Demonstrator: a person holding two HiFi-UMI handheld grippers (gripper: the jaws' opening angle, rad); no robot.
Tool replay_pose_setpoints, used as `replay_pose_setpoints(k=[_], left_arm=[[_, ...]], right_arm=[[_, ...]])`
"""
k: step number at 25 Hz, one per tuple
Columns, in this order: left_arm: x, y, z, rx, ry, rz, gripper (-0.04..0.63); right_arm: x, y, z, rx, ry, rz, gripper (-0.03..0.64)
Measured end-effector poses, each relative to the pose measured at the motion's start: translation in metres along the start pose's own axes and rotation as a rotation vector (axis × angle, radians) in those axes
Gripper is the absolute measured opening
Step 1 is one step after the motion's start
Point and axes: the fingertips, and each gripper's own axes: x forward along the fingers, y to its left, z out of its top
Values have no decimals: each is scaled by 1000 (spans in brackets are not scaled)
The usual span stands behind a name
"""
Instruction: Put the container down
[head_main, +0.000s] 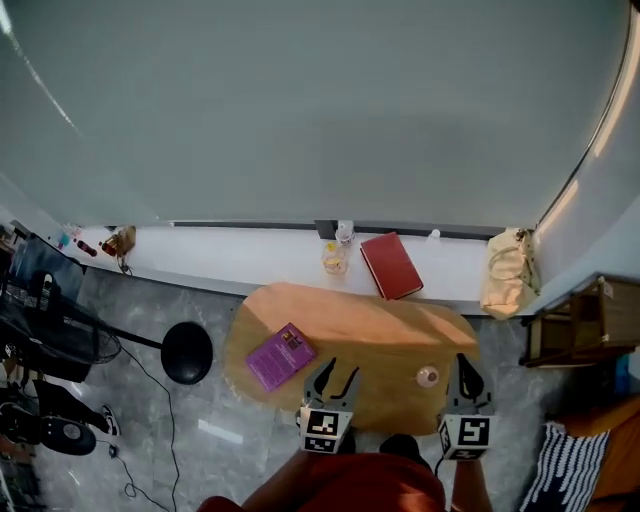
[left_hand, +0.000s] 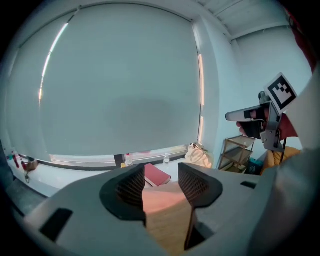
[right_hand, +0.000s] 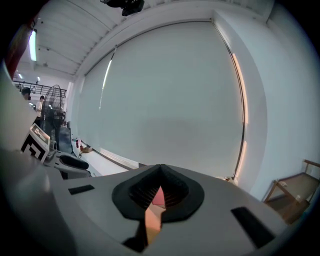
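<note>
Matt wood tbl; smooth stone flr

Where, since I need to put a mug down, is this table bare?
The table is bare across its middle and far edge, between the purple book and the small container. The near edge is crowded: the left claw and right claw hang there.

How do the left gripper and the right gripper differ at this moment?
The left gripper has its fingers apart; the right gripper has them closed together. The left gripper is beside the purple book, while the right gripper is beside the container. Both are empty and sit over the near edge of the table.
</note>
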Motion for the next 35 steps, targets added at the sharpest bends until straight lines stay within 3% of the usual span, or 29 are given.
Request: replay_pose_setpoints(k=[5,10,16,21,25,30,33,35], left_arm=[[-28,44,39,2,-97,48,206],[-60,76,94,16,-252,95,205],[-92,84,157,108,-465,111,204],[-95,82,164,148,-487,102,204],[-93,82,162,104,-493,91,204],[-88,76,161,117,-487,78,201],[-87,73,162,121,-488,77,175],[-88,71,164,118,-493,78,122]], right_arm=[[13,31,29,-10,-49,27,-3],[19,53,66,-60,-117,55,-3],[14,62,102,-46,-201,48,-3],[14,64,102,-44,-205,47,-3],[14,64,100,-50,-200,45,-3],[13,62,98,-50,-193,47,-3],[12,61,95,-56,-189,53,-3],[11,60,97,-54,-187,52,-3]])
